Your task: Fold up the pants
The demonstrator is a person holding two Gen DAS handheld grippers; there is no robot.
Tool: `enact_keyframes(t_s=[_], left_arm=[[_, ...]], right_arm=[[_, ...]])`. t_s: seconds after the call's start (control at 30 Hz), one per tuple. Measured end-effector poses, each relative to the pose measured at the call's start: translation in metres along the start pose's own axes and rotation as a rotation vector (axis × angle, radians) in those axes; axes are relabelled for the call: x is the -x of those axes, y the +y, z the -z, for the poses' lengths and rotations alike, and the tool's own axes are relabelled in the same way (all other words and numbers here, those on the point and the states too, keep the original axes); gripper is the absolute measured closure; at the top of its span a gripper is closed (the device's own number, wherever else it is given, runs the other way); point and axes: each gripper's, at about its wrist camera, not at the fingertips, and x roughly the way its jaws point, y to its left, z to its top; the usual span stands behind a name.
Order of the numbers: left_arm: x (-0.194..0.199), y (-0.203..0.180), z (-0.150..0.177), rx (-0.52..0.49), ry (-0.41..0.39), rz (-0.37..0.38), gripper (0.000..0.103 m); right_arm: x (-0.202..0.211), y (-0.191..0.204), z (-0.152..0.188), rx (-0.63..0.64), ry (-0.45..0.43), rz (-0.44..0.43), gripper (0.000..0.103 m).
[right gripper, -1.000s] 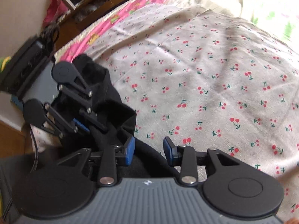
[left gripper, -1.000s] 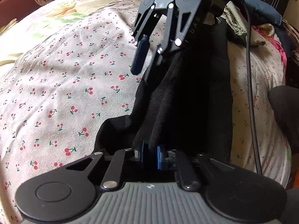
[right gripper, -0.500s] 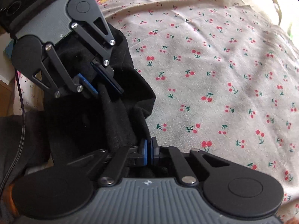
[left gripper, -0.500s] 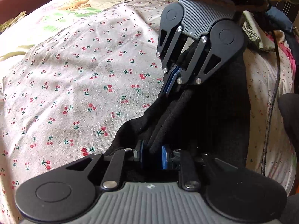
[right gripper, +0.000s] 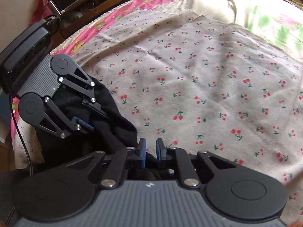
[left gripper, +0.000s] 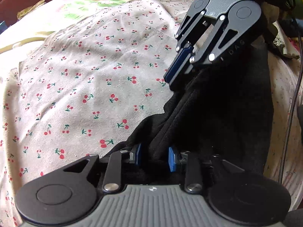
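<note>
Left claw: the left gripper point(left gripper: 154, 156), at the bottom centre of its own view, has just been opening; its blue pads stand a little apart with a ridge of the black pants point(left gripper: 217, 113) running up between them. Whether the pads touch the cloth I cannot tell.
Right claw: the right gripper point(right gripper: 150, 152), bottom centre of its own view, has also just been opening; its jaws show a narrow gap, with black cloth low between them and no clear pinch.
Pants: a dark bunched strip at the right of the left view and the lower left of the right view, lying on the cherry-print sheet point(right gripper: 198, 94).
Done: the cloth looks gathered lengthwise into a narrow band, by my reading.
Left: flattening the ridges and folding the band across; no neat stack shows yet.
Beyond: a black cable point(left gripper: 291, 102) runs along the right edge.
</note>
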Motion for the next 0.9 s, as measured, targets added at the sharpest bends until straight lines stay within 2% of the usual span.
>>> enact_keyframes(t_s=[0.03, 0.13, 0.17, 0.2, 0.23, 0.27, 0.33, 0.4, 0.43, 0.5, 0.6, 0.67, 0.7, 0.77, 0.83, 0.87, 0.9], left_arm=[[0.002, -0.002, 0.000, 0.003, -0.004, -0.017, 0.057], [0.008, -0.001, 0.000, 0.007, -0.030, -0.071, 0.057], [0.009, -0.001, 0.000, 0.009, -0.037, -0.085, 0.057], [0.009, 0.000, 0.000, 0.007, -0.032, -0.102, 0.057], [0.007, 0.000, 0.001, 0.000, -0.020, -0.112, 0.057], [0.004, -0.001, 0.003, -0.016, -0.009, -0.129, 0.057], [0.000, -0.006, 0.005, -0.046, -0.001, -0.183, 0.057], [0.003, -0.006, 0.004, -0.024, -0.025, -0.207, 0.057], [0.004, -0.003, 0.002, 0.008, -0.034, -0.210, 0.057], [0.004, 0.004, -0.001, 0.071, -0.039, -0.203, 0.057], [0.005, 0.003, -0.002, 0.094, -0.047, -0.206, 0.057], [0.013, 0.006, 0.002, 0.170, -0.086, -0.173, 0.056], [0.014, 0.011, 0.003, 0.227, -0.106, -0.153, 0.056], [0.017, 0.018, 0.006, 0.311, -0.151, -0.168, 0.056], [0.023, 0.006, 0.005, 0.285, -0.206, -0.246, 0.055], [0.024, -0.008, 0.002, 0.246, -0.232, -0.329, 0.054], [0.025, -0.018, 0.000, 0.207, -0.253, -0.405, 0.048]], right_arm=[[-0.008, 0.005, -0.002, 0.024, 0.000, -0.015, 0.086], [-0.037, 0.015, -0.011, 0.063, -0.011, -0.047, 0.070], [-0.048, 0.018, -0.013, 0.069, 0.008, -0.063, 0.070], [-0.058, 0.020, -0.015, 0.065, 0.030, -0.077, 0.071], [-0.066, 0.025, -0.015, 0.075, 0.041, -0.067, 0.081], [-0.073, 0.030, -0.016, 0.100, 0.047, -0.023, 0.098], [-0.075, 0.036, -0.019, 0.125, 0.044, 0.020, 0.102], [-0.069, 0.033, -0.024, 0.105, -0.001, 0.049, 0.102], [-0.062, 0.026, -0.027, 0.082, -0.031, 0.067, 0.103], [-0.054, 0.007, -0.034, 0.019, -0.112, 0.174, 0.103], [-0.027, -0.023, -0.038, -0.099, -0.204, 0.261, 0.102], [0.005, -0.030, -0.026, -0.134, -0.288, 0.278, 0.095], [0.019, -0.032, -0.015, -0.161, -0.313, 0.288, 0.095], [0.043, -0.030, 0.013, -0.206, -0.341, 0.318, 0.095], [0.061, -0.018, 0.050, -0.232, -0.348, 0.364, 0.095], [0.069, -0.010, 0.070, -0.245, -0.356, 0.394, 0.095], [0.076, -0.002, 0.091, -0.263, -0.363, 0.424, 0.095]])
